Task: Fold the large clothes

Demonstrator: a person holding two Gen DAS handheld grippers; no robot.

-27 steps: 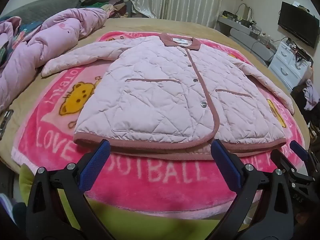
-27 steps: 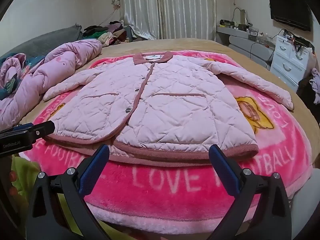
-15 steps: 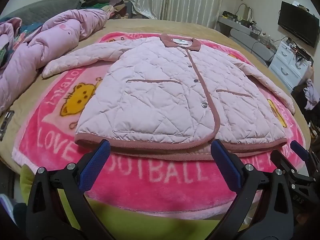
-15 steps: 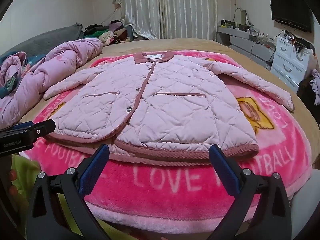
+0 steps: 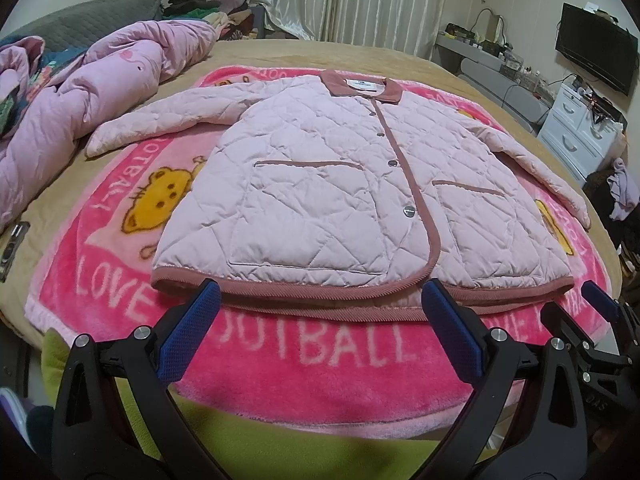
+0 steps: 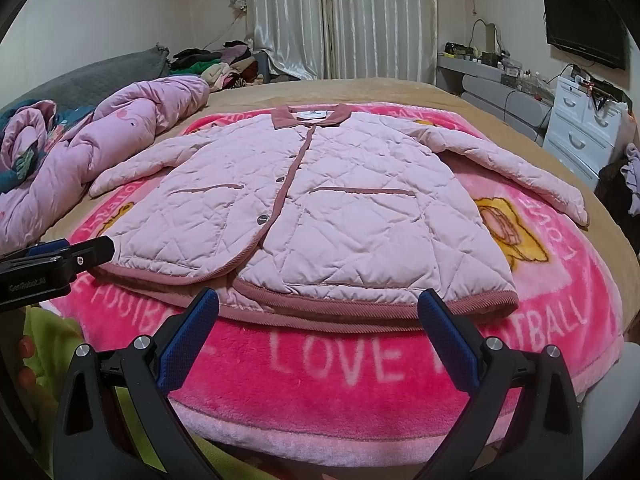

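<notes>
**Pink quilted jacket laid flat, both grippers wide open at its hem**

A pale pink quilted jacket (image 5: 320, 184) lies spread out, front up and snapped shut, on a bright pink blanket (image 5: 304, 360) that covers the middle of the bed (image 5: 280, 52). Its collar points toward the far edge of the bed, and its hem runs along the near edge of the blanket. Both sleeves stretch outward, one toward the left side of the bed and one toward the right.

The left gripper (image 5: 320, 328) hovers just in front of the hem, over the blanket's lettering, its jaws spread wide with nothing between them. The right gripper (image 6: 318, 328) sits the same way over the right half of the hem, jaws released and empty. Neither touches the jacket. In the right wrist view the tip of the left gripper shows at the left edge, near the jacket's lower left corner.

A rumpled pink comforter (image 5: 100, 92) is heaped along the left edge of the bed, apart from the jacket.
</notes>
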